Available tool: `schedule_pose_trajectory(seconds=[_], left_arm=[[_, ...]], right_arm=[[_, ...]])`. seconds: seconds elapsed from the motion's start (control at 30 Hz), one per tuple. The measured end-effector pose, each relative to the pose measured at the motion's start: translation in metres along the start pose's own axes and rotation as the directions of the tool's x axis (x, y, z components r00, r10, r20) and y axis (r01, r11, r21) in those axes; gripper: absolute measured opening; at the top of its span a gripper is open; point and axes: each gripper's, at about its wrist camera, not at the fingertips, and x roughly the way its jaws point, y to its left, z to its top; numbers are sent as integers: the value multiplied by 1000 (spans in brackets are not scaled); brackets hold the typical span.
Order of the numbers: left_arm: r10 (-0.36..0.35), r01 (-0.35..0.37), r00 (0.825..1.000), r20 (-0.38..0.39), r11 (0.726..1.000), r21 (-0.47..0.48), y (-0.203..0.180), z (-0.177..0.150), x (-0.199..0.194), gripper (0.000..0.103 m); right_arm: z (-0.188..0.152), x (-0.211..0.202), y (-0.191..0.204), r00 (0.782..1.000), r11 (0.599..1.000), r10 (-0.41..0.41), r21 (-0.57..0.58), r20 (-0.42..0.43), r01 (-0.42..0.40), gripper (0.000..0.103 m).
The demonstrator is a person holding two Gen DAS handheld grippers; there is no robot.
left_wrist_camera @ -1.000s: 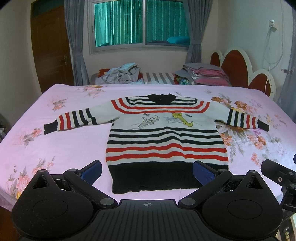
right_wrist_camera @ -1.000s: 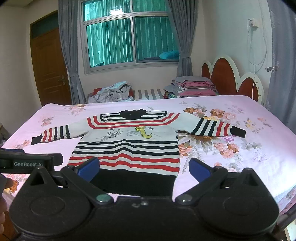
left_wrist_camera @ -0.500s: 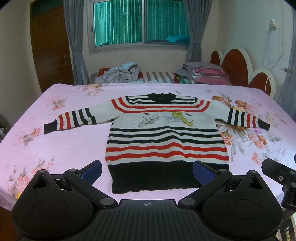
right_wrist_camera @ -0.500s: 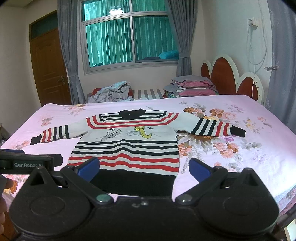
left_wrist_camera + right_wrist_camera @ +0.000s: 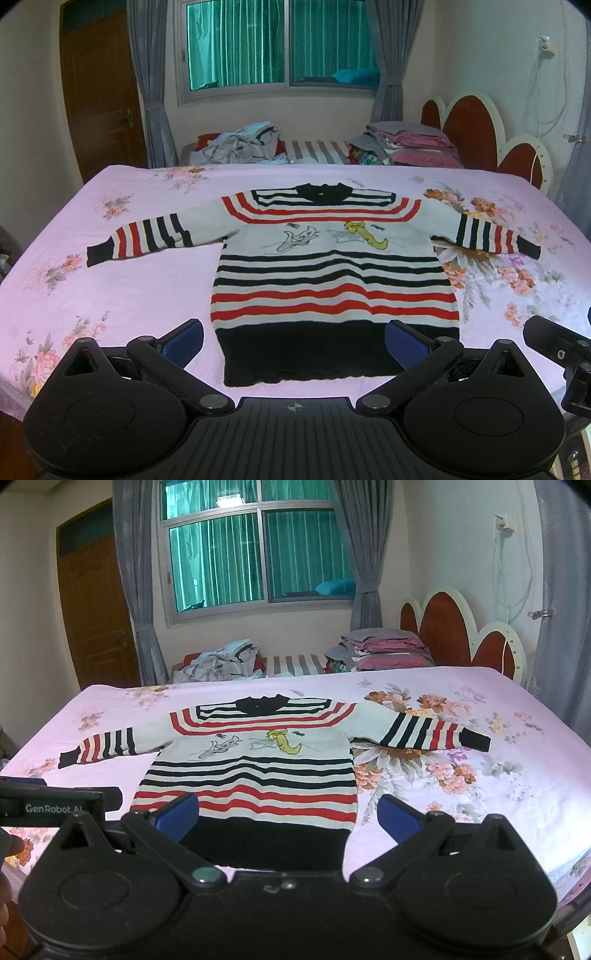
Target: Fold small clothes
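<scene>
A small knitted sweater (image 5: 332, 280) (image 5: 251, 775) with red, black and white stripes and a cartoon print lies flat and face up on the pink floral bed, both sleeves spread sideways and its black hem toward me. My left gripper (image 5: 293, 341) hovers open just short of the hem, nothing between its blue pads. My right gripper (image 5: 288, 819) is open too, held above the hem's right half, clear of the cloth. Each gripper's body shows at the edge of the other's view.
The bed sheet (image 5: 110, 288) stretches wide on both sides of the sweater. Beyond the far edge lie a heap of loose clothes (image 5: 240, 147) and a stack of folded ones (image 5: 410, 147). A red headboard (image 5: 480, 140) stands at the right; a door (image 5: 99, 96) is far left.
Almost nothing differs; both views have shifted only slightly and the sweater lies as before.
</scene>
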Motion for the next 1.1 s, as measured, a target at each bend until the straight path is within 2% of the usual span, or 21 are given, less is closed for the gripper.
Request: schedule_pose_trajectory(seconds=[0.63, 1.1], left_arm=[[23, -22, 999, -36, 1000, 16, 2, 15, 38, 103], [22, -18, 997, -72, 998, 56, 15, 49, 115, 103]], right_arm=[[9, 32, -2, 999, 999, -39, 18, -25, 39, 103], [25, 95, -1, 991, 990, -116, 68, -63, 120, 103]])
